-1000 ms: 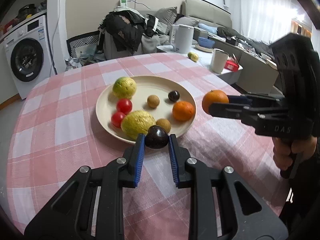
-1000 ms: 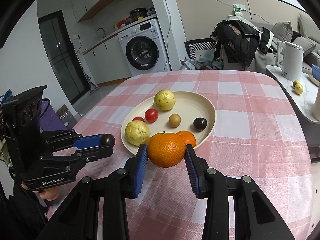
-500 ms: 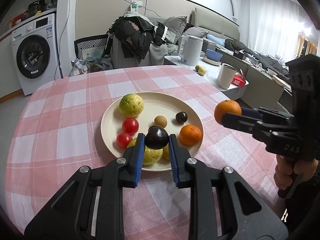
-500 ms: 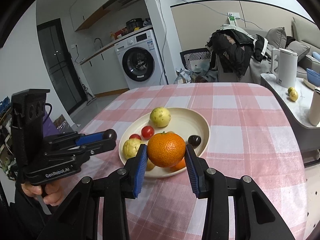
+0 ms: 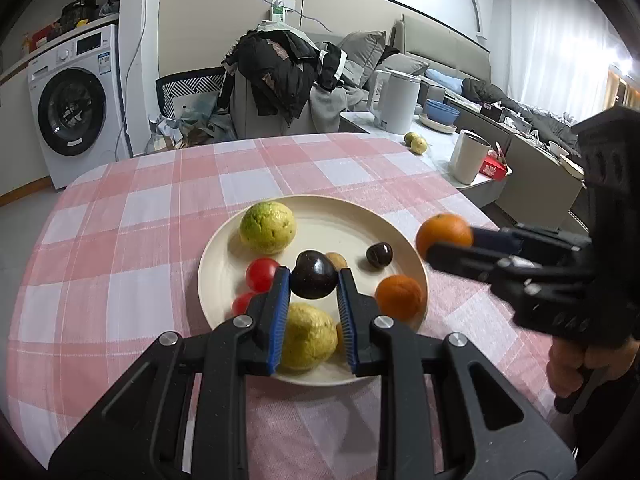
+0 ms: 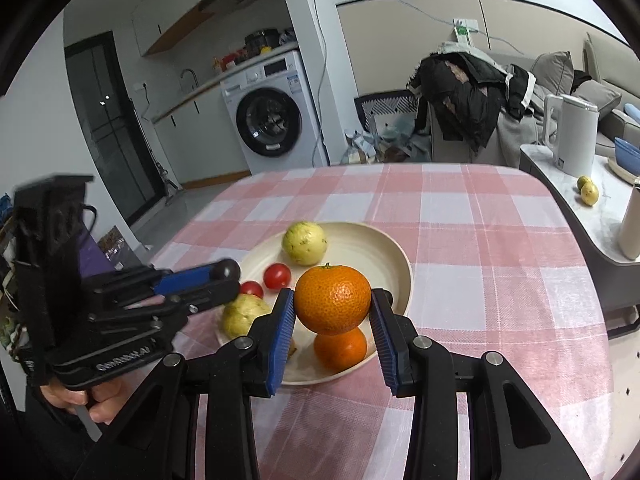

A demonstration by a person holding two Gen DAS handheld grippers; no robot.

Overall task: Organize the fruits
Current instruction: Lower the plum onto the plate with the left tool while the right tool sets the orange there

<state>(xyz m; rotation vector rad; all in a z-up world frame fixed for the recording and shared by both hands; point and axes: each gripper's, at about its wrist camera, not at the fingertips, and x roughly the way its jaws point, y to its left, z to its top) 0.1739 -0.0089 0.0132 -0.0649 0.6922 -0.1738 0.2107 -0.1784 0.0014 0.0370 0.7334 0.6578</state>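
Note:
A cream plate point(image 5: 344, 216) on the pink checked table holds two yellow-green fruits point(image 5: 267, 227), two red tomatoes point(image 5: 261, 274), an orange point(image 5: 399, 297), a dark round fruit point(image 5: 379, 254) and small brown ones. My left gripper point(image 5: 313, 285) is shut on a dark purple fruit point(image 5: 313, 280), held above the plate's near side. My right gripper point(image 6: 333, 305) is shut on an orange point(image 6: 333, 298), held above the plate point(image 6: 384, 248); it also shows in the left wrist view point(image 5: 443, 232) at the plate's right rim.
A side counter to the right carries a white kettle point(image 5: 397, 101), a cup point(image 5: 469, 157), blue bowls and two small fruits point(image 5: 416, 142). A chair piled with dark clothes point(image 5: 280, 68) stands behind the table. A washing machine point(image 5: 74, 108) is at the far left.
Both grippers have risen and drawn back with their fruits still held. The plate now sits lower and farther under the fingers in both views.

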